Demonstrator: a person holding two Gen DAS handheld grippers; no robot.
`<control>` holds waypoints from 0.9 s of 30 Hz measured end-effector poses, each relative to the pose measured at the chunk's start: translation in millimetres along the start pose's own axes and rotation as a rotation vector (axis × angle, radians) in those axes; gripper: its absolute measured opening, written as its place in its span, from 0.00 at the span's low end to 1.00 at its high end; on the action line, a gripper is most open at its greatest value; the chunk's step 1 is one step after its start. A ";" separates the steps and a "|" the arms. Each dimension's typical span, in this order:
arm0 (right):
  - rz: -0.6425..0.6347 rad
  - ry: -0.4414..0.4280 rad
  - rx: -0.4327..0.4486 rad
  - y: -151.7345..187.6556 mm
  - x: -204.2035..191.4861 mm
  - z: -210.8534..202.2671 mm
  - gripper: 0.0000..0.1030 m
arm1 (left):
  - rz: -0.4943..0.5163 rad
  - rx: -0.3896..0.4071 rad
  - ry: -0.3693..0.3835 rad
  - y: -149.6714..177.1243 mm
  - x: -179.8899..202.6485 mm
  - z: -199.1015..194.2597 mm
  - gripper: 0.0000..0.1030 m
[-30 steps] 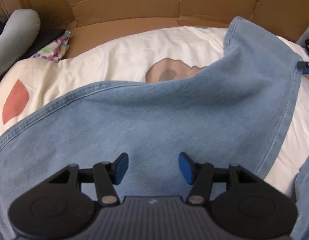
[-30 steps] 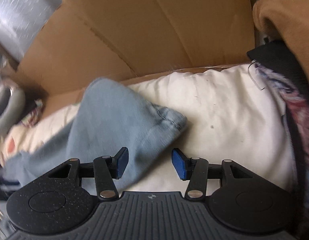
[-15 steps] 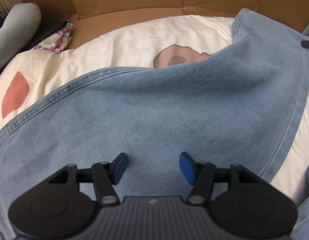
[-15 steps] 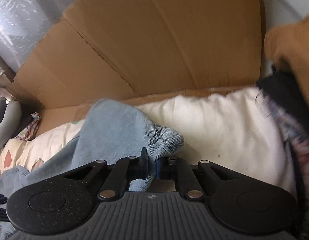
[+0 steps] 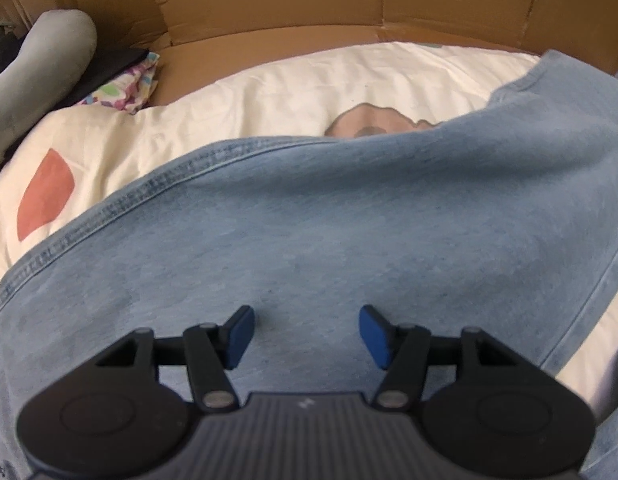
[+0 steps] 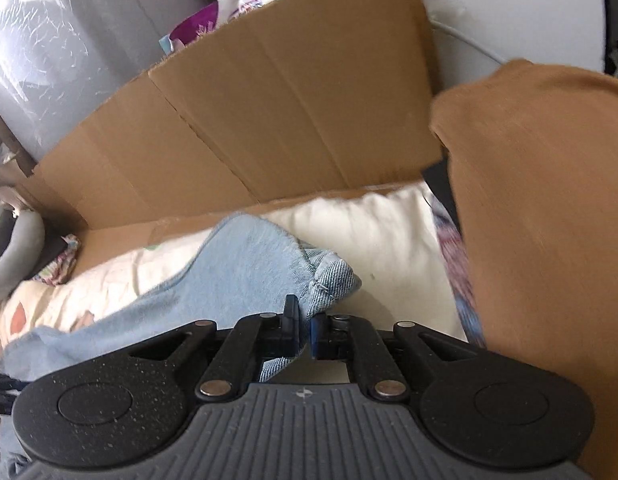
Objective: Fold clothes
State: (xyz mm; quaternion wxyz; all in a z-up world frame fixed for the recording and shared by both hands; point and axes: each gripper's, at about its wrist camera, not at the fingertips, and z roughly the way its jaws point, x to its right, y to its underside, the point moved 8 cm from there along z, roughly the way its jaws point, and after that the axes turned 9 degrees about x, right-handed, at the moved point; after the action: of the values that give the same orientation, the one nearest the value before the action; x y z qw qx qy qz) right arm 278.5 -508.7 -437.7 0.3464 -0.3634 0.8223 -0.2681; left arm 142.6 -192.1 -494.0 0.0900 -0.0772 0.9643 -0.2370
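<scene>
Early in the fold, I judge: my right gripper (image 6: 305, 330) is clenched on a corner of the denim garment (image 5: 349, 240), lifting it, while my left gripper (image 5: 305, 334) hangs released over the cloth spread just ahead. Under it lies a cream sheet (image 5: 269, 92), with cardboard (image 6: 269, 112) walling the far side and an orange cloth (image 6: 549, 220) to my right.

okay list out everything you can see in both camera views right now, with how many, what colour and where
denim garment: one, light blue, spread over the bedding, one corner lifted
bedding: one, cream with red and grey patches, under the garment
cardboard: one folded sheet, brown, standing behind the bedding
neck pillow: one, grey, far left
patterned cloth: one, multicoloured, beside the neck pillow
brown garment: one, right edge of the right view
left tool: black with blue pads, open above the denim
right tool: black, shut on the denim corner
</scene>
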 end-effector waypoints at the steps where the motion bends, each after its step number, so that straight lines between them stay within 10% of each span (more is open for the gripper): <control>1: 0.017 0.005 -0.006 4.0 3.7 -2.0 0.03 | 0.000 0.001 -0.002 0.0 -1.1 -0.6 0.60; 12: -0.069 0.123 -0.024 31.5 7.4 -26.6 0.21 | -0.030 -0.004 -0.033 7.8 -23.9 -2.3 0.60; 27: -0.191 0.062 0.066 -4.9 -4.0 -16.0 0.39 | -0.032 0.055 -0.010 -14.4 -16.7 -1.7 0.60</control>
State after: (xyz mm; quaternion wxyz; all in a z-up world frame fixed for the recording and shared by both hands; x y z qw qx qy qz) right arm 270.3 -505.4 -423.0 0.3056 -0.4200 0.7848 -0.3380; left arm 160.0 -200.7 -483.4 0.0932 -0.0912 0.9555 -0.2645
